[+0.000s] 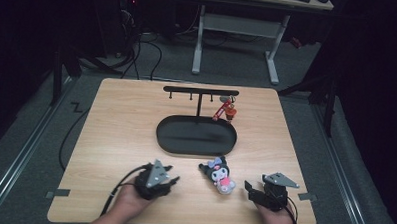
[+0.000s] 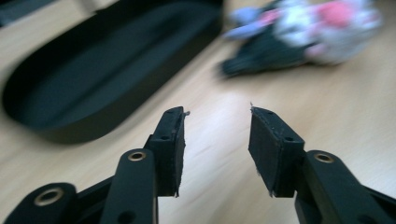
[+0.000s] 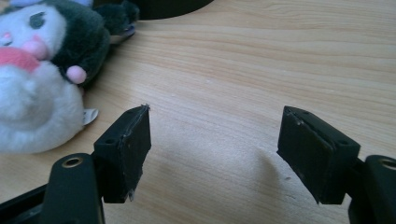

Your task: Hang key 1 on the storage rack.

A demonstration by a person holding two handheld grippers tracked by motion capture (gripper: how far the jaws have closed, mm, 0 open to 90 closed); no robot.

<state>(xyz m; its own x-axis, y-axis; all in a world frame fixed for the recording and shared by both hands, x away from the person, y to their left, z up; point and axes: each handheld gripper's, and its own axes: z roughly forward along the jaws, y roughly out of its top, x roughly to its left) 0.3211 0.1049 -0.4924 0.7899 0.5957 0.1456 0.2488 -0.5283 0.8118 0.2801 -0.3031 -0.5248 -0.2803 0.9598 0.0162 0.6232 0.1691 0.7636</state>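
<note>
A small plush toy [image 1: 219, 175] in black, white and pink lies on the wooden table [image 1: 121, 119] between my two grippers. It shows blurred in the left gripper view [image 2: 303, 32] and close up at the left of the right gripper view [image 3: 42, 70]. My left gripper [image 1: 173, 178] rests near the front edge, to the left of the toy; it is open and holds nothing [image 2: 217, 140]. My right gripper [image 1: 247, 186] stands to the right of the toy, open wide and holding nothing [image 3: 217, 144]. A black oval tray [image 1: 196, 137] lies beyond the toy.
A black T-shaped hanger rack [image 1: 201, 92] rises behind the tray, with a red keychain charm [image 1: 225, 110] hanging at its right end. The tray also shows in the left gripper view [image 2: 93, 79]. Desk legs and cables stand on the floor past the table.
</note>
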